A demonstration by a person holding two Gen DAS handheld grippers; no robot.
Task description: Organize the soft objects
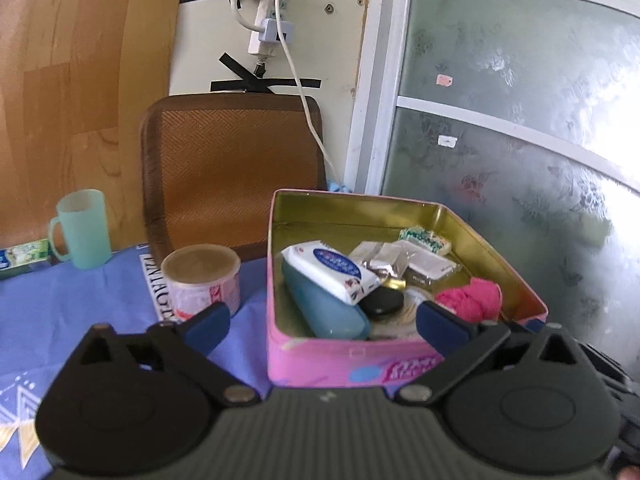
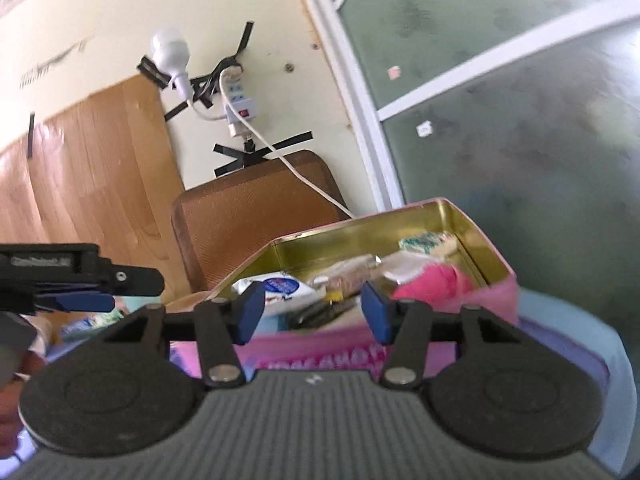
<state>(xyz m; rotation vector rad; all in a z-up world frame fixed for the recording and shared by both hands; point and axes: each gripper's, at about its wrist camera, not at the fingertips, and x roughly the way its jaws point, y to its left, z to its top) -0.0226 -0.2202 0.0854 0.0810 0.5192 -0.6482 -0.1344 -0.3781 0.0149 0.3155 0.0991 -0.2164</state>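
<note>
1. The left gripper (image 1: 322, 322) hangs just in front of a pink tin (image 1: 340, 360), its blue-tipped fingers (image 1: 208, 326) spread wide with nothing between them.
2. The right gripper (image 2: 314, 308) sits at the near edge of the same tin (image 2: 320, 354), fingers (image 2: 250, 308) parted and empty; this view is tilted and slightly blurred.
3. The tin stands open on a blue patterned cloth (image 1: 72, 320) covering the surface, with its gold inside showing.
4. Inside the tin, a pink fluffy ball (image 1: 472, 296) lies in the near right corner against the wall.
5. A white tissue pack (image 1: 332, 270) rests tilted on top of a teal pouch (image 1: 324, 312) along the left side of the tin.
6. A small black object (image 1: 382, 302) lies between the pouch and the pink ball; silver wrappers (image 1: 378, 260) and a green-and-white packet (image 1: 424, 239) lie toward the back.
7. Left of the tin, a small round can (image 1: 202, 280) with a beige lid stands on the cloth.
8. A pale green mug (image 1: 80, 230) stands farther left, well apart from the tin.
9. A brown cushion (image 1: 232, 172) leans upright against the wall behind the can and the tin.
10. A white power strip (image 1: 270, 16) is taped to the wall above the cushion, a cord trailing down.
</note>
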